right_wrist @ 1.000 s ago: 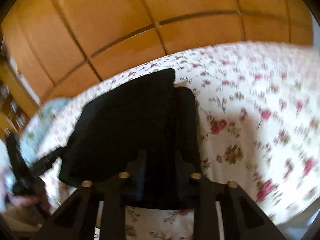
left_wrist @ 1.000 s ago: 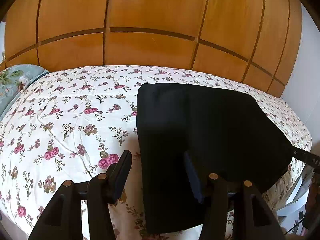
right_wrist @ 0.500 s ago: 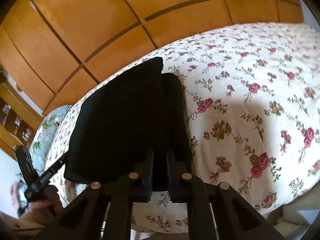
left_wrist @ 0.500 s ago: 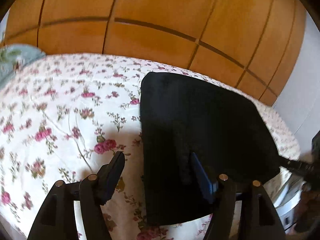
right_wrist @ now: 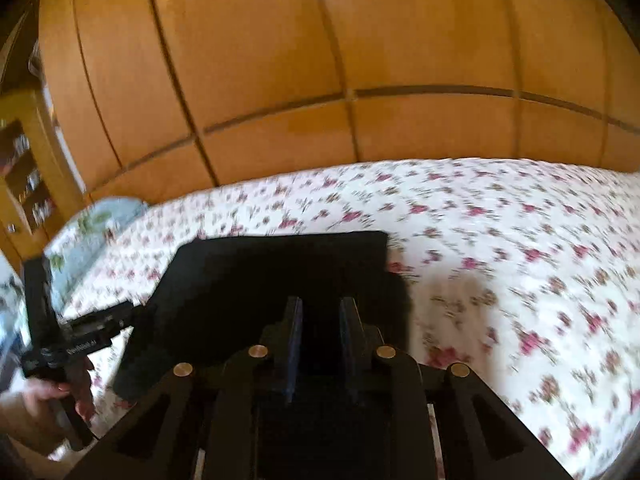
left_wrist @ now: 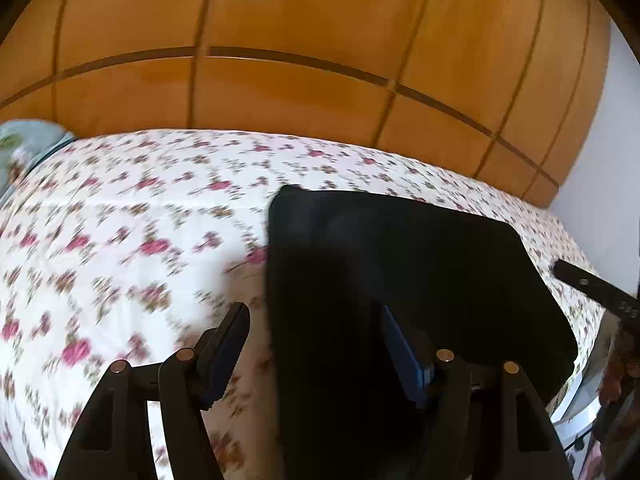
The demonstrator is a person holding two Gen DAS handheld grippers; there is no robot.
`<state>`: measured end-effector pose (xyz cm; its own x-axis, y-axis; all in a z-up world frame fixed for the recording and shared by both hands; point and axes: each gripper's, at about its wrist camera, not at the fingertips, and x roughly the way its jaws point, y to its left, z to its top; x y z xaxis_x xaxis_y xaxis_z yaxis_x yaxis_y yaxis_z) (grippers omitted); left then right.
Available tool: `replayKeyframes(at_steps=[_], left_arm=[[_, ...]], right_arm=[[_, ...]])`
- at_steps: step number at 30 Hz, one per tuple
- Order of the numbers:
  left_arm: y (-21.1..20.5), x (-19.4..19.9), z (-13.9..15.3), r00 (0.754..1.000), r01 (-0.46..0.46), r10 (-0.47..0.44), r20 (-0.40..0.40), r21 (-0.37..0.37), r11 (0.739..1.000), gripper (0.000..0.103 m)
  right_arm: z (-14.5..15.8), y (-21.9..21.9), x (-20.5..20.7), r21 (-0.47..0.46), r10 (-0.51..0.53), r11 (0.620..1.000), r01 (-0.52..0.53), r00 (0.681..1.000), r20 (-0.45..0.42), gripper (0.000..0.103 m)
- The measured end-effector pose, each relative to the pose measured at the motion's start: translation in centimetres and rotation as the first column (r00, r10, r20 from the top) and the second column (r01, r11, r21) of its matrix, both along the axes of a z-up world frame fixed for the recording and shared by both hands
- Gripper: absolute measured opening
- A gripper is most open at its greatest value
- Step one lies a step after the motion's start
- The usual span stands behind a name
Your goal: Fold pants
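The black pants (left_wrist: 400, 280) lie folded into a flat rectangle on the floral bedspread (left_wrist: 140, 220); they also show in the right wrist view (right_wrist: 280, 280). My left gripper (left_wrist: 312, 344) is open, its fingers astride the pants' left edge near the bed's front. My right gripper (right_wrist: 320, 340) hovers over the near part of the pants with its jaws a narrow gap apart and nothing between them. The right gripper's tip (left_wrist: 588, 284) shows at the right of the left wrist view. The left gripper and the hand holding it (right_wrist: 68, 344) show at the left of the right wrist view.
A wooden wardrobe wall (left_wrist: 280, 60) stands behind the bed. A pale blue floral pillow (left_wrist: 24, 148) lies at the bed's far left. A wooden shelf (right_wrist: 24, 184) stands at the left. A white wall (left_wrist: 600, 160) is at the right.
The right gripper has swung round and now faces the wardrobe, its jaws slightly wider than half a second ago. The left gripper stayed open over the pants' left edge, shifting slightly.
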<state>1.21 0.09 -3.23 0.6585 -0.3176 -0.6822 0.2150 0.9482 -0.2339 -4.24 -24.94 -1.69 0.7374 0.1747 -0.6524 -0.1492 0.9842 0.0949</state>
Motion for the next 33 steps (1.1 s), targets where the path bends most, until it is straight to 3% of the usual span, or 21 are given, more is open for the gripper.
replayKeyframes(at_steps=[2, 4, 6, 8, 10, 11, 12, 13, 14, 15, 19, 22, 24, 25, 29, 33], left_arm=[[-1.2, 0.8, -0.5, 1.0, 0.023, -0.022, -0.017, 0.06, 0.998, 0.069], [-2.0, 1.5, -1.4, 0.999, 0.034, -0.031, -0.03, 0.109, 0.993, 0.075], [-2.0, 2.1, -2.3, 0.998, 0.041, -0.036, -0.048, 0.11, 0.993, 0.082], [-0.6, 2.4, -2.5, 0.996, 0.027, -0.025, -0.089, 0.02, 0.999, 0.082], [1.1, 2.4, -3.0, 0.989, 0.002, -0.017, -0.149, -0.099, 0.995, 0.082], [1.7, 2.2, -3.1, 0.987, -0.009, -0.013, -0.163, -0.135, 0.991, 0.082], [2.3, 1.8, -3.3, 0.985, -0.024, -0.006, -0.173, -0.168, 0.986, 0.082], [3.1, 1.4, -3.5, 0.984, -0.033, -0.002, -0.179, -0.195, 0.98, 0.082], [3.5, 1.1, -3.6, 0.983, -0.033, -0.006, -0.183, -0.213, 0.976, 0.082], [3.9, 0.7, -3.8, 0.982, -0.027, -0.02, -0.19, -0.24, 0.97, 0.082], [4.7, 0.0, -4.5, 0.965, 0.035, -0.12, -0.233, -0.341, 0.939, 0.082], [4.7, -0.7, -4.8, 0.944, 0.083, -0.21, -0.254, -0.434, 0.897, 0.082], [4.5, -1.0, -5.1, 0.939, 0.101, -0.234, -0.252, -0.449, 0.888, 0.082], [4.3, -1.1, -5.0, 0.942, 0.111, -0.236, -0.24, -0.44, 0.891, 0.082], [3.2, -0.8, -5.1, 0.93, 0.143, -0.271, -0.249, -0.435, 0.889, 0.082], [2.1, 0.1, -4.8, 0.92, 0.185, -0.305, -0.247, -0.412, 0.892, 0.083]], right_arm=[[-1.5, 0.9, 1.8, -0.079, -0.017, 0.997, 0.013, 0.999, -0.049, 0.021], [-3.4, 0.6, 3.2, -0.161, -0.102, 0.983, 0.085, 0.99, -0.101, 0.018], [-4.4, -0.7, 3.4, -0.134, -0.136, 0.983, 0.123, 0.987, -0.091, 0.017], [-4.2, -1.9, 3.0, -0.048, -0.156, 0.987, 0.152, 0.984, -0.086, 0.017], [-3.7, -2.2, 2.1, -0.023, -0.159, 0.987, 0.158, 0.985, -0.062, 0.018], [-3.4, -2.1, 1.7, -0.031, -0.163, 0.986, 0.162, 0.985, -0.055, 0.023], [-3.4, -2.3, 1.1, -0.046, -0.175, 0.984, 0.173, 0.983, -0.053, 0.042], [-3.4, -2.4, 0.8, -0.054, -0.187, 0.981, 0.184, 0.981, -0.054, 0.071], [-3.6, -2.9, 0.3, -0.053, -0.205, 0.978, 0.202, 0.977, -0.055, 0.08], [-3.8, -3.5, -0.1, -0.033, -0.203, 0.979, 0.201, 0.977, -0.063, 0.083], [-5.4, -5.8, -0.7, 0.174, -0.108, 0.975, 0.135, 0.982, -0.157, 0.083], [-7.1, -7.8, -0.5, 0.385, -0.06, 0.91, 0.155, 0.967, -0.249, 0.083], [-8.2, -8.8, -0.3, 0.486, -0.036, 0.856, 0.174, 0.96, -0.279, 0.083], [-8.3, -9.0, -0.3, 0.501, -0.034, 0.848, 0.174, 0.961, -0.276, 0.083], [-8.0, -7.0, 0.6, 0.434, 0.008, 0.893, 0.115, 0.963, -0.271, 0.083], [-8.1, -5.7, 1.6, 0.408, 0.013, 0.907, 0.103, 0.962, -0.272, 0.083]])
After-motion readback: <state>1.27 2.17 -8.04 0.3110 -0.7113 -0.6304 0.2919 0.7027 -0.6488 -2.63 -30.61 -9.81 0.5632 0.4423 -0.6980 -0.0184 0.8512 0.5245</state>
